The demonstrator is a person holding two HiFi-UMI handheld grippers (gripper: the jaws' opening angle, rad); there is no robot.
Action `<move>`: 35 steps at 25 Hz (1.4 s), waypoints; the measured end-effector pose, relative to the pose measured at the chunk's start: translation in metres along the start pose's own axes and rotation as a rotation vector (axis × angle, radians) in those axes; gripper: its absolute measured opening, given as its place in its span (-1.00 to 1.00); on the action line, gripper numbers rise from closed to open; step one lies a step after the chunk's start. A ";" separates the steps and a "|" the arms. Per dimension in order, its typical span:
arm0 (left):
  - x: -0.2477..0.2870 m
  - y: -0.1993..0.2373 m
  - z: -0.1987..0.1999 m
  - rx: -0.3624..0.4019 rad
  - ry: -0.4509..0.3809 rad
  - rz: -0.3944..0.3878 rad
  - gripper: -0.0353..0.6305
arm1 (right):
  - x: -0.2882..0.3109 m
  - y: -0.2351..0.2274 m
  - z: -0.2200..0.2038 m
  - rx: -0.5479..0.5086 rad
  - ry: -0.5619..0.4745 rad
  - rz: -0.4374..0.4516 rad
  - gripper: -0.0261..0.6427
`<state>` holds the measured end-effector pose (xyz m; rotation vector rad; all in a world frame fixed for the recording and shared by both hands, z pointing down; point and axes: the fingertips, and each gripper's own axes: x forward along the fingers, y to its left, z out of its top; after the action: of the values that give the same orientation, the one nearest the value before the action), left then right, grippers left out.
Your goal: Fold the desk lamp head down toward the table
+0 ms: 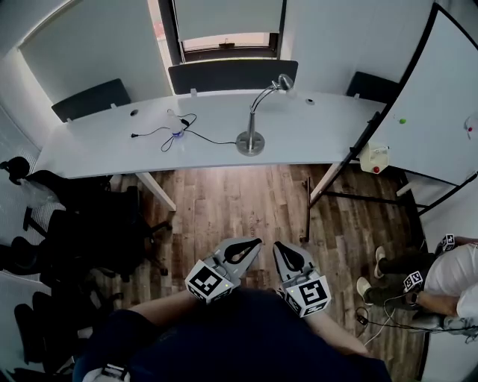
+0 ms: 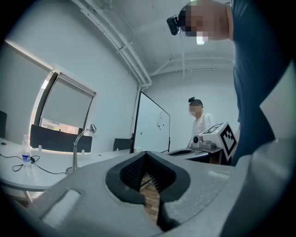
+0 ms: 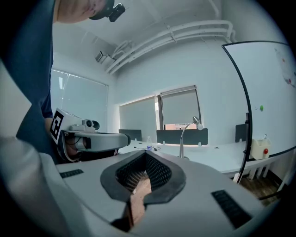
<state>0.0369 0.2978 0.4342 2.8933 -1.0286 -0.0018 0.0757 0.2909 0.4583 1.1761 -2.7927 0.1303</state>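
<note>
Both clenched empty: left gripper (image 1: 250,246), right gripper (image 1: 284,252); lamp (image 1: 250,142) on white table (image 1: 321,134), wood floor (image 1: 231,201).

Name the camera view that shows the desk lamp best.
Head view: the whole desk lamp, base to head, stands clear on the white table. Both gripper views show the desk lamp only small and distant.

Office: long white desk (image 1: 314,138), black swivel chairs (image 1: 82,224), whiteboard (image 1: 444,101), roller blinds (image 1: 228,16).

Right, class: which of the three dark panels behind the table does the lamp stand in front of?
The middle panel, widest, under the window; the lamp head overlaps its right end.
</note>
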 end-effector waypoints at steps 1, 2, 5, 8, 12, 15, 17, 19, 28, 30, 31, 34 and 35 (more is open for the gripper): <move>0.002 0.001 0.001 -0.001 -0.004 0.001 -0.88 | 0.001 -0.001 0.000 -0.003 -0.002 0.001 -0.89; 0.004 0.001 0.003 -0.003 -0.008 0.001 -0.88 | 0.001 -0.002 0.000 -0.002 -0.002 -0.001 -0.89; 0.007 0.003 -0.001 -0.005 0.017 0.004 -0.88 | 0.003 -0.006 0.000 0.009 0.006 -0.007 -0.89; 0.014 0.002 0.002 -0.007 0.005 0.005 -0.88 | 0.004 -0.012 -0.001 0.006 0.005 -0.004 -0.89; 0.029 0.002 0.004 -0.015 -0.004 0.016 -0.88 | 0.002 -0.028 -0.001 0.005 0.001 -0.003 -0.89; 0.042 -0.001 0.005 -0.018 -0.010 0.027 -0.88 | -0.001 -0.041 -0.003 0.003 0.002 0.001 -0.89; 0.050 -0.004 0.004 -0.016 -0.009 0.041 -0.88 | -0.004 -0.048 -0.004 0.004 0.004 0.015 -0.89; 0.058 -0.008 0.004 -0.018 -0.015 0.061 -0.88 | -0.009 -0.056 -0.007 0.005 0.006 0.031 -0.89; 0.082 0.004 -0.004 -0.051 -0.016 0.151 -0.88 | -0.001 -0.084 -0.026 0.034 0.045 0.105 -0.89; 0.085 0.015 -0.005 -0.053 -0.022 0.156 -0.88 | 0.009 -0.088 -0.027 0.028 0.046 0.107 -0.89; 0.087 0.022 -0.008 -0.058 -0.022 0.155 -0.88 | 0.016 -0.090 -0.027 0.024 0.050 0.106 -0.89; 0.095 0.047 -0.013 -0.059 -0.012 0.128 -0.88 | 0.039 -0.099 -0.026 0.008 0.061 0.085 -0.89; 0.099 0.057 -0.013 -0.055 -0.012 0.115 -0.88 | 0.048 -0.103 -0.024 0.001 0.062 0.073 -0.89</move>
<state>0.0783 0.1917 0.4528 2.7843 -1.1763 -0.0408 0.1180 0.1883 0.4920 1.0519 -2.7820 0.1719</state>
